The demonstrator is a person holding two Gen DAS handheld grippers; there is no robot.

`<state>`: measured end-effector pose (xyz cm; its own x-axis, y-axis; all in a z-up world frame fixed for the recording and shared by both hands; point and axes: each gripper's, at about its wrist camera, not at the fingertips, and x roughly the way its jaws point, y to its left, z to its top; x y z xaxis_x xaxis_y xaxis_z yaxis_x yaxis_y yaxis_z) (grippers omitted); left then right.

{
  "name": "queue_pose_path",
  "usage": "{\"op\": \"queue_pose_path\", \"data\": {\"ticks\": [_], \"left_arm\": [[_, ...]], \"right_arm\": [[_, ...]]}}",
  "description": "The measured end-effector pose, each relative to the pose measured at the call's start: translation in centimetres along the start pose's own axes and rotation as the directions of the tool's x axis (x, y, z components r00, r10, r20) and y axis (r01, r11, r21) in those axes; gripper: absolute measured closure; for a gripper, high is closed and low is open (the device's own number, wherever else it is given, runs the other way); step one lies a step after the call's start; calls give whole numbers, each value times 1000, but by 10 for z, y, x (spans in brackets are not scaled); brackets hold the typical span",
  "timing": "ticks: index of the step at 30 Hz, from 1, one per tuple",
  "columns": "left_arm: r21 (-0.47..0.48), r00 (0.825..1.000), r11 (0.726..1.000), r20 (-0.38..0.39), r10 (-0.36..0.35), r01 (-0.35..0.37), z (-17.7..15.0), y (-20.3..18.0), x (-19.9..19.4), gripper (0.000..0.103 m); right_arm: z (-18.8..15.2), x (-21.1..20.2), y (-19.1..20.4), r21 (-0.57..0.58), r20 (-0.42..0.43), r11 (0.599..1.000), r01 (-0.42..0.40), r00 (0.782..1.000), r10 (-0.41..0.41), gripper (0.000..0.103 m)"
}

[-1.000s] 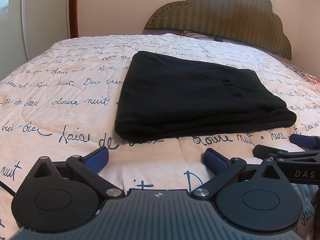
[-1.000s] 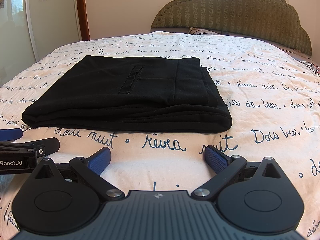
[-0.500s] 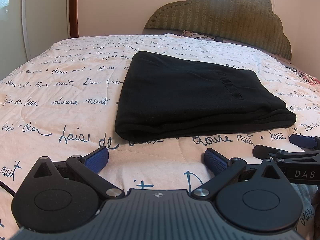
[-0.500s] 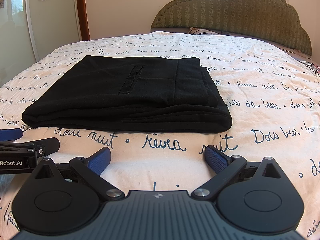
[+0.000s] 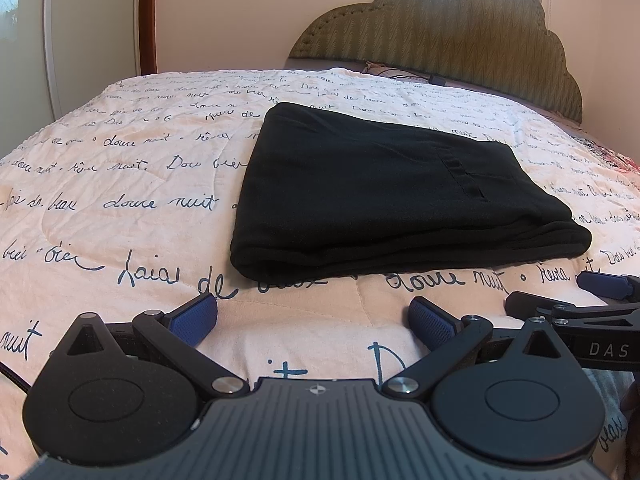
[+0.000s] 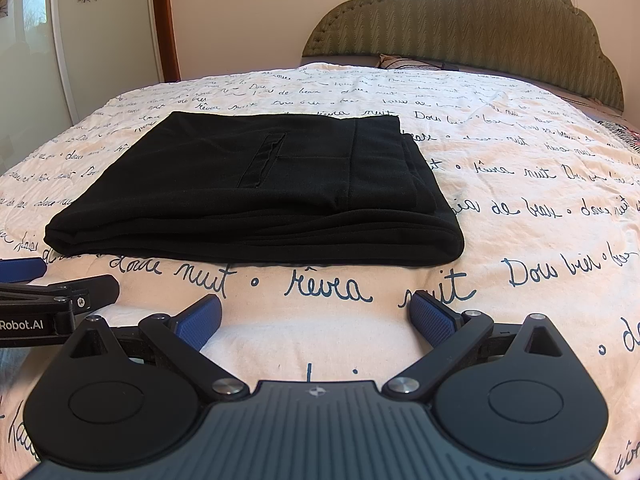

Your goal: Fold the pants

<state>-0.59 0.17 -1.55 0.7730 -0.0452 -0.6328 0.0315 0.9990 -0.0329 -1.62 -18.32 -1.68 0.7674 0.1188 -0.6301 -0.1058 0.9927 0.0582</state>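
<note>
Black pants [image 5: 380,196] lie folded into a flat rectangle on the bed; they also show in the right wrist view [image 6: 264,192], with a pocket seam on top. My left gripper [image 5: 312,318] is open and empty, a short way in front of the pants' near folded edge. My right gripper [image 6: 314,318] is open and empty, also just in front of that edge. The right gripper's fingers [image 5: 600,284] show at the right of the left wrist view. The left gripper's fingers [image 6: 24,268] show at the left of the right wrist view.
The bed has a pink quilt [image 5: 120,168] printed with blue handwriting. A green padded headboard [image 6: 472,20] stands at the far end, with a pillow edge [image 6: 400,60] below it. A white wardrobe [image 6: 80,40] stands at the left.
</note>
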Motion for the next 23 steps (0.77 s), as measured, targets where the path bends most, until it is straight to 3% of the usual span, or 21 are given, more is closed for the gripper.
{"op": "queue_pose_path", "data": {"ticks": [23], "left_arm": [[-21,1000,1000,7,5,-5,1,4,1,0]], "right_arm": [[0,0,0,1,0,1000,0,1000,0,2]]}}
